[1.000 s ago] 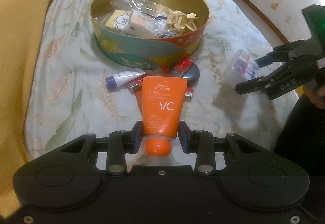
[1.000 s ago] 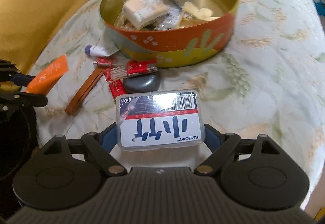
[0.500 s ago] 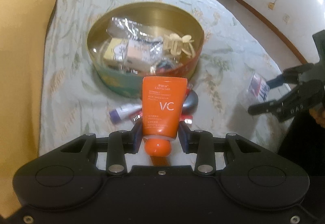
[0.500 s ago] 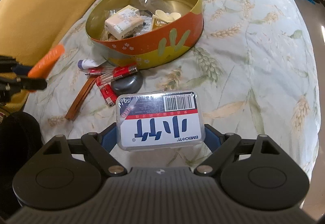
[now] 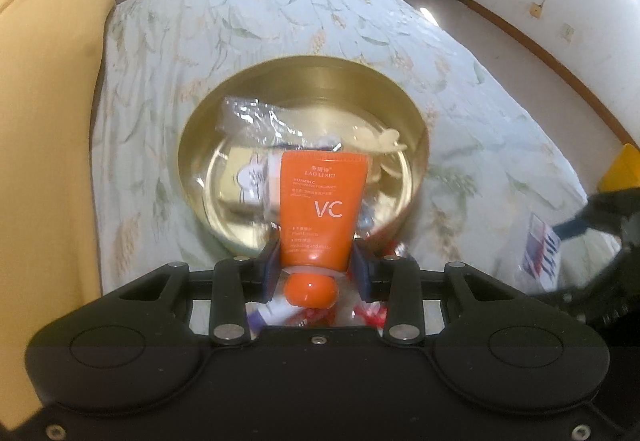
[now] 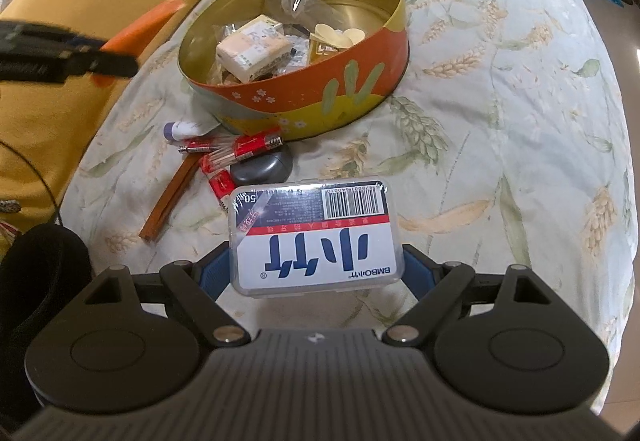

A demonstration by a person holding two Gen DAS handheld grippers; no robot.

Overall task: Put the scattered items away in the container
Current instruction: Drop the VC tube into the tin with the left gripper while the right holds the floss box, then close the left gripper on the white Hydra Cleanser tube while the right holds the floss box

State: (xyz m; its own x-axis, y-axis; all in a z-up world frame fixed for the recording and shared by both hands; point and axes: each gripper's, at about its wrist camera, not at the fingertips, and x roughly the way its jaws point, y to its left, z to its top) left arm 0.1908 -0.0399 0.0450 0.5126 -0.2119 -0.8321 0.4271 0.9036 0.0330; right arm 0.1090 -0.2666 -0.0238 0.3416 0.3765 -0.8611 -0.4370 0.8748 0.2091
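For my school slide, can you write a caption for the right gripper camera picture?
Right gripper holds a clear plastic box near the round tin.

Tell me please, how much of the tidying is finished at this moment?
Done: several items already lie in the round tin.
In hand: the left tongs grip the orange tube; the right tongs grip the plastic box.
Left on the bedspread: red packets, grey case, brown strip, small white tube.

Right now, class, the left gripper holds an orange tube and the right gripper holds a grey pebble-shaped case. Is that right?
Not quite. The left gripper does hold the orange tube, but the right gripper holds a clear plastic box. The right wrist view shows it; the grey case lies on the bed.
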